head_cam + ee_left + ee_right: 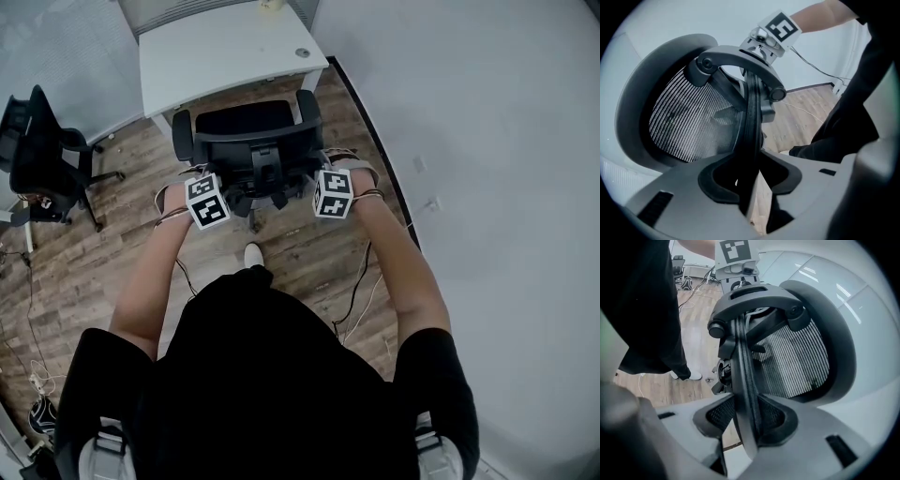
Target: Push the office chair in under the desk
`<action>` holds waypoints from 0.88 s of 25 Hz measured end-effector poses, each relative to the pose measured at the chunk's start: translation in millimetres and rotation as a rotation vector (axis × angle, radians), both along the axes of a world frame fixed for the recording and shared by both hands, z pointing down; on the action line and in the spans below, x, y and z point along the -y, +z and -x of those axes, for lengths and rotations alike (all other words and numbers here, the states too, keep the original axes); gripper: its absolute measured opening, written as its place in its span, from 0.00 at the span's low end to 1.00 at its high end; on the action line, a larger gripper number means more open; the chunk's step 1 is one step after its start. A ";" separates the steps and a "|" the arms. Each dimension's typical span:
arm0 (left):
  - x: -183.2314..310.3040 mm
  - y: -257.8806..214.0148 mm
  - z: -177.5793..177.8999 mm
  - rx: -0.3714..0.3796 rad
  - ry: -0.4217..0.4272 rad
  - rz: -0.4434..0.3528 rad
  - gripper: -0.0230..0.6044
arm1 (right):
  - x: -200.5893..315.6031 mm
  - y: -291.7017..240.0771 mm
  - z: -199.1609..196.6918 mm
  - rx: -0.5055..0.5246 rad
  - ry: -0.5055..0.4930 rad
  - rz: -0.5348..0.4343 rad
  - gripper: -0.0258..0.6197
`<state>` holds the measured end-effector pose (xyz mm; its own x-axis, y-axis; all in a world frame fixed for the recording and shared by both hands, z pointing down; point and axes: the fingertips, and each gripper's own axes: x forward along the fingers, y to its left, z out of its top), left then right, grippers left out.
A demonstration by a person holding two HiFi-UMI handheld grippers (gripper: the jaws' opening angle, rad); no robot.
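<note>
While the left gripper [749,174] and right gripper [749,420] each pinch the office chair [246,127] by its backrest rim (one per side), it stands partly under the near edge of the desk [220,52]; the push seems midway, next needing an even forward shove

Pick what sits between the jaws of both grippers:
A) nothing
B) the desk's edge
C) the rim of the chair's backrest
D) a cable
C: each gripper view shows the backrest rim running between the jaws, with the left gripper and the right gripper closed on it.
</note>
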<state>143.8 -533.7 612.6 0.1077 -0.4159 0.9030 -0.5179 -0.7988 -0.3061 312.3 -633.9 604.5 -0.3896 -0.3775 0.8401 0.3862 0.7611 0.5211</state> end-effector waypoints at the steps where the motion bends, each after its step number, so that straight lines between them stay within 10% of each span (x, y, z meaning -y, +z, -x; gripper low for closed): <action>1: 1.0 0.2 0.3 0.001 -0.002 -0.001 0.24 | 1.3 0.1 0.3 0.002 -0.004 -0.003 0.25; 22: 72.0 -1.0 3.1 0.036 -0.046 -0.075 0.24 | 84.1 3.1 11.4 -0.003 -0.033 -0.002 0.25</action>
<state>140.7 -605.7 611.7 0.0549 -0.4865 0.8719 -0.5412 -0.7483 -0.3835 300.9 -718.0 607.5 -0.3998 -0.3662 0.8403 0.4126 0.7467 0.5217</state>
